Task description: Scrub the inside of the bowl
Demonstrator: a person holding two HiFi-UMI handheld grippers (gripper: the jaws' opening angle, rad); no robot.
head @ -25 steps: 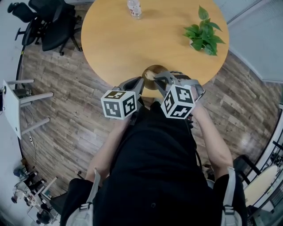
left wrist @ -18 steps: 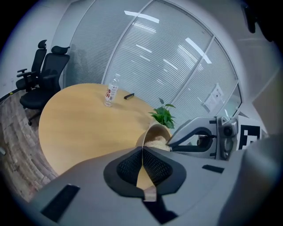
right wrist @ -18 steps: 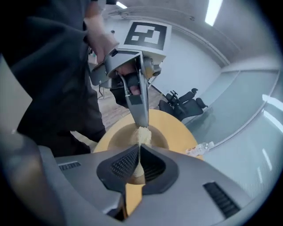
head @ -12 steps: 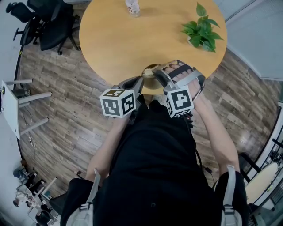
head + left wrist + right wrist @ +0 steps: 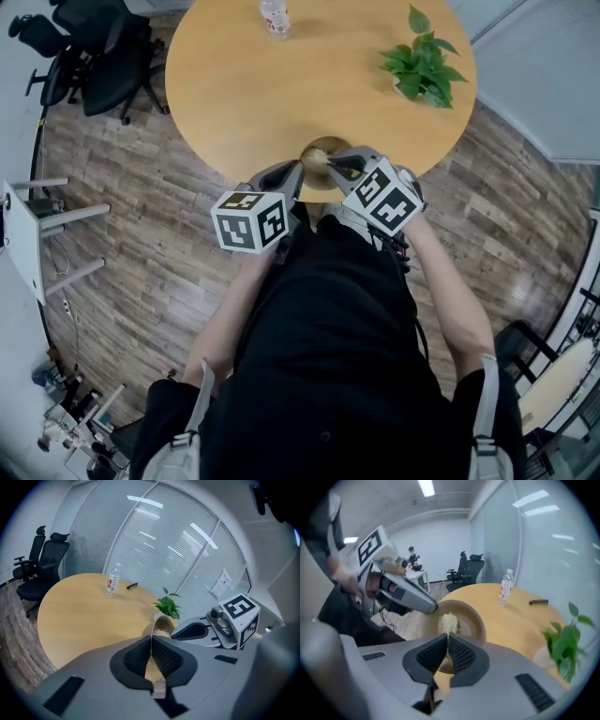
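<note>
- Clear plastic bottle point(image 5: 111, 586): red label, print unreadable.
- Left gripper point(image 5: 151, 639), angled down, clamps tan wooden bowl point(image 5: 471, 616) by its rim at round wooden table point(image 5: 253, 84) edge.
- Right gripper point(image 5: 447, 638), angled down, pinches pale fibre scrubber point(image 5: 448, 621) inside bowl.

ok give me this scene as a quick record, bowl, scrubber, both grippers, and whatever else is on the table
bowl: tan, at the near edge of the table
scrubber: pale fibrous wad, inside the bowl
left gripper: shut on the bowl's rim
right gripper: shut on the scrubber, reaching into the bowl
table: round, wooden
also on table: plant and bottle, both far from the bowl
</note>
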